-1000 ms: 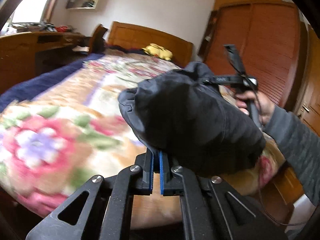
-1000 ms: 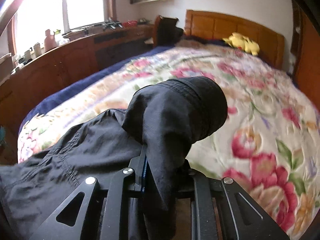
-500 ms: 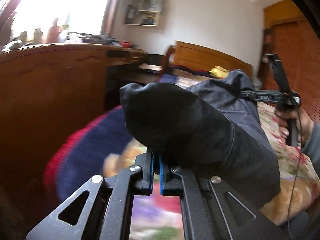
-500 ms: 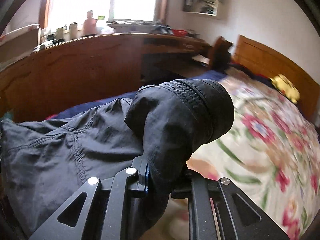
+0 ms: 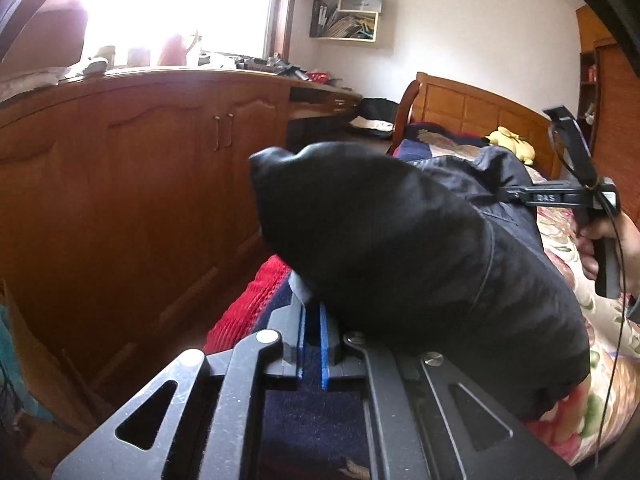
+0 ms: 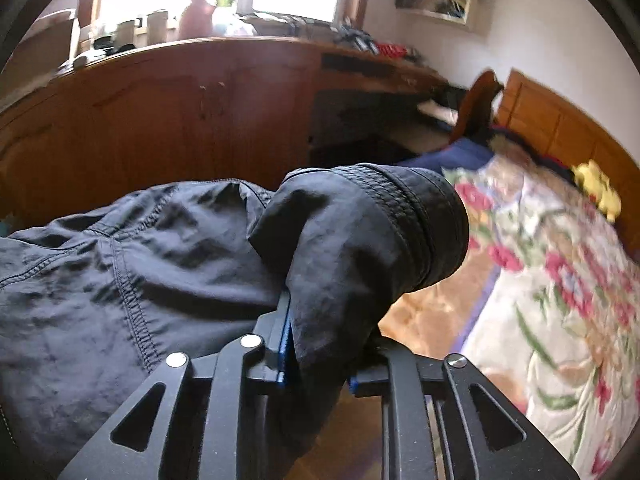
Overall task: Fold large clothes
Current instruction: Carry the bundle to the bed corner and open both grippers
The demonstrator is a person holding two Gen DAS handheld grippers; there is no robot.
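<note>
The left gripper [image 5: 312, 344] has its blue pads nearly together, clamped on an edge of the black garment [image 5: 420, 264]; the cloth bulges over the right-hand finger and spans across to the right gripper [image 5: 560, 198], gripped by a hand [image 5: 612, 252] above the floral bedspread [image 5: 600, 320]. In the right wrist view, the right gripper [image 6: 316, 344] has a thick fold with a ribbed hem between its jaws, which have just been opening; whether the pads press the cloth cannot be told; the garment hangs leftward before the wooden cabinet [image 6: 160, 120].
</note>
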